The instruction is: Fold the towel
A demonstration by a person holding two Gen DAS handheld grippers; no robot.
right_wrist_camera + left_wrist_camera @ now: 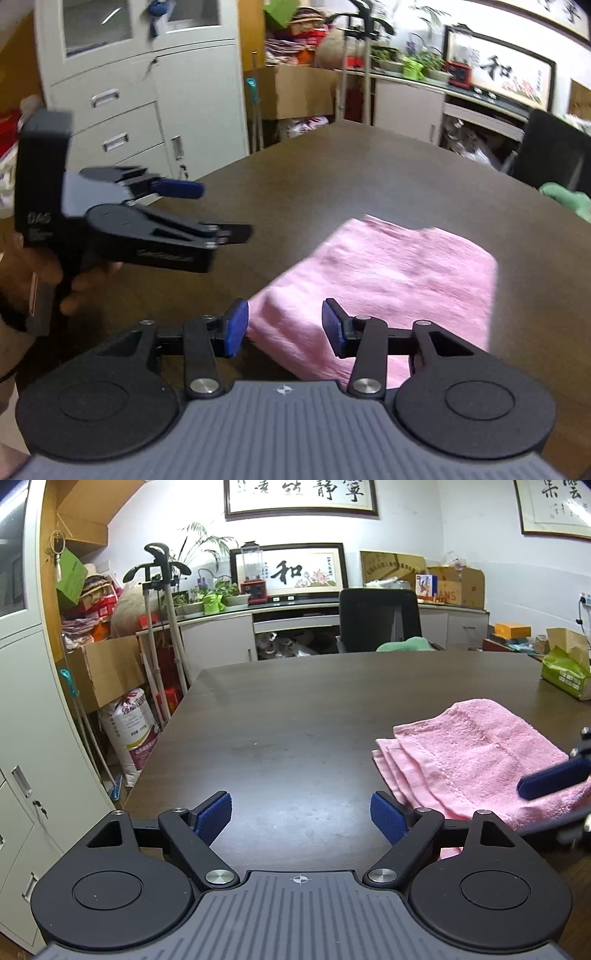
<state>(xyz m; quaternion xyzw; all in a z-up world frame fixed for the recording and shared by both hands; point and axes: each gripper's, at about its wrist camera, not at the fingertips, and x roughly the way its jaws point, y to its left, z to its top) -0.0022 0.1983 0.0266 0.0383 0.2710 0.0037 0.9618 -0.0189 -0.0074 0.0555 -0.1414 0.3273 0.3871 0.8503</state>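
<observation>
A pink towel (476, 753) lies folded in several layers on the dark wooden table (288, 716), to the right of my left gripper. My left gripper (301, 818) is open and empty above bare table, its right finger close to the towel's near left corner. In the right wrist view the towel (384, 280) lies just ahead of my right gripper (284, 328), which is open and empty, its fingertips over the towel's near edge. The left gripper (218, 210) shows there at the left, held in a hand, jaws apart. One blue finger of the right gripper (550, 779) hovers over the towel in the left wrist view.
A green tissue pack (565, 675) sits at the table's far right. A black office chair (380, 620) with a green cloth (406, 644) stands behind the far edge. Cardboard boxes (107, 672), a sack (133, 731) and grey cabinets (147, 92) crowd the left side.
</observation>
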